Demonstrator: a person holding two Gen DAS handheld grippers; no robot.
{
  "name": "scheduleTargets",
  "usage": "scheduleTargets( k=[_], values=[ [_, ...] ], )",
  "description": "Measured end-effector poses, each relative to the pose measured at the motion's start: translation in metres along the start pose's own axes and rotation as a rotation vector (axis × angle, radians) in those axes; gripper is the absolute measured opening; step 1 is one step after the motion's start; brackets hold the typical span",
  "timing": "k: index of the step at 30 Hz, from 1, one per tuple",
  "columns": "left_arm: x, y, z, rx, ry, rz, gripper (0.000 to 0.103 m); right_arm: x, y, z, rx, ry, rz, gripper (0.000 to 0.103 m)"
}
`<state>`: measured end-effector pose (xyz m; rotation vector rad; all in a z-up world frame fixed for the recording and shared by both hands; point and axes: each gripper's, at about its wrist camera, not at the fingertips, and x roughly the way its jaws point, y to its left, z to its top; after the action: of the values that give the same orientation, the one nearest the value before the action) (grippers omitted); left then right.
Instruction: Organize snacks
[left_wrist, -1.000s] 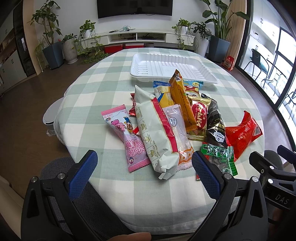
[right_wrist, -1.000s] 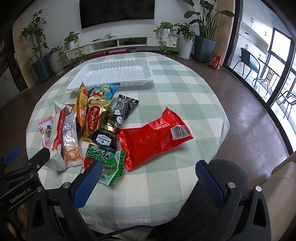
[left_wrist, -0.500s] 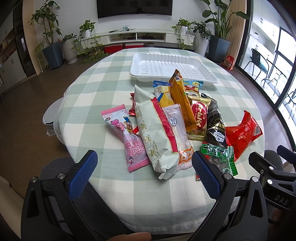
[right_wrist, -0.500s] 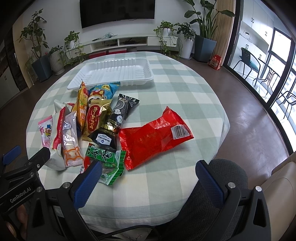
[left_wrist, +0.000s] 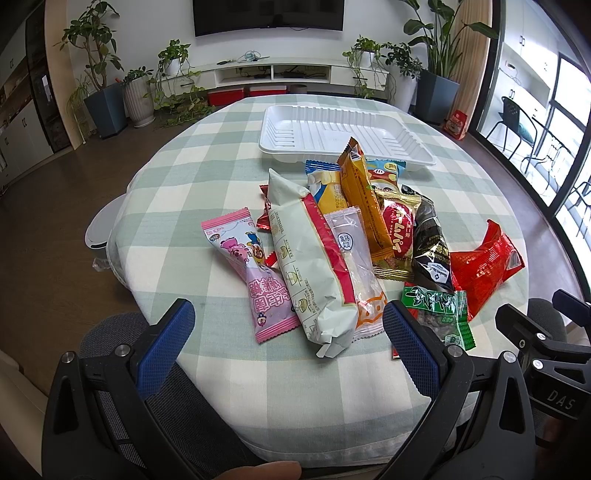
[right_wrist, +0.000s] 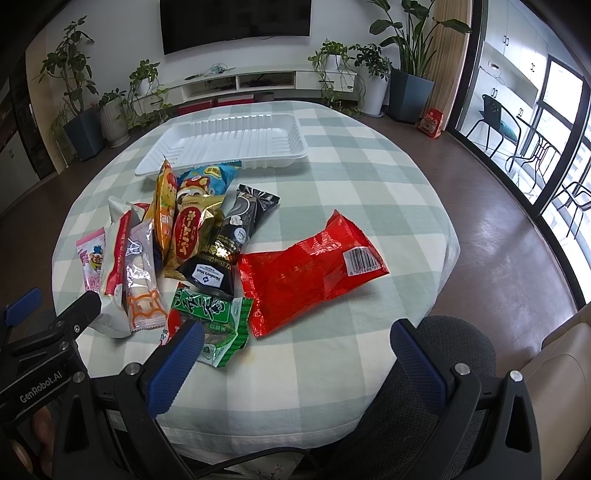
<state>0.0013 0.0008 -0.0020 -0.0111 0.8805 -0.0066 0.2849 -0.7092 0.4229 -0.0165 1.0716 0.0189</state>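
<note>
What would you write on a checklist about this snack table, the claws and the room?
Surface: round table under a green-and-white checked cloth.
Job's things: white tray at the far side, nothing in it; snack packets heaped nearer, red bag lying apart to the right, pink packet on the left edge of the heap.
Clutter: nothing seen.
Claws: left claw and right claw both open, holding nothing, at the near table edge.
Cables: wires on the TV shelf.
Surroundings: wall TV, potted plants, chairs by the windows.
</note>
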Motion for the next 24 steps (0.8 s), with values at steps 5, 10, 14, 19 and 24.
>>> scheduleTargets(
  k=[5,10,14,19,24],
  values=[
    [0.0,0.0,0.0,0.001,0.001,0.001,0.103,-0.001,-0.001,0.001,-0.001,0.003,0.001,0.103],
    [0.001,0.004,-0.004,-0.006,-0.007,0.001,0.103,-0.001,-0.001,0.001,-0.002,0.003,0.0,0.103],
    [0.005,0.007,-0.008,-0.031,-0.011,-0.013,0.103,0.0,-0.001,-0.001,-0.003,0.01,-0.006,0.103],
    [0.003,0.011,-0.006,-0.021,-0.034,0.018,0.103,0.0,-0.003,-0.002,-0.001,0.017,-0.008,0.103],
    [-0.003,0.012,-0.004,0.0,-0.096,0.0,0.103,-0.001,-0.005,-0.002,-0.01,0.012,-0.009,0.103]
  ],
)
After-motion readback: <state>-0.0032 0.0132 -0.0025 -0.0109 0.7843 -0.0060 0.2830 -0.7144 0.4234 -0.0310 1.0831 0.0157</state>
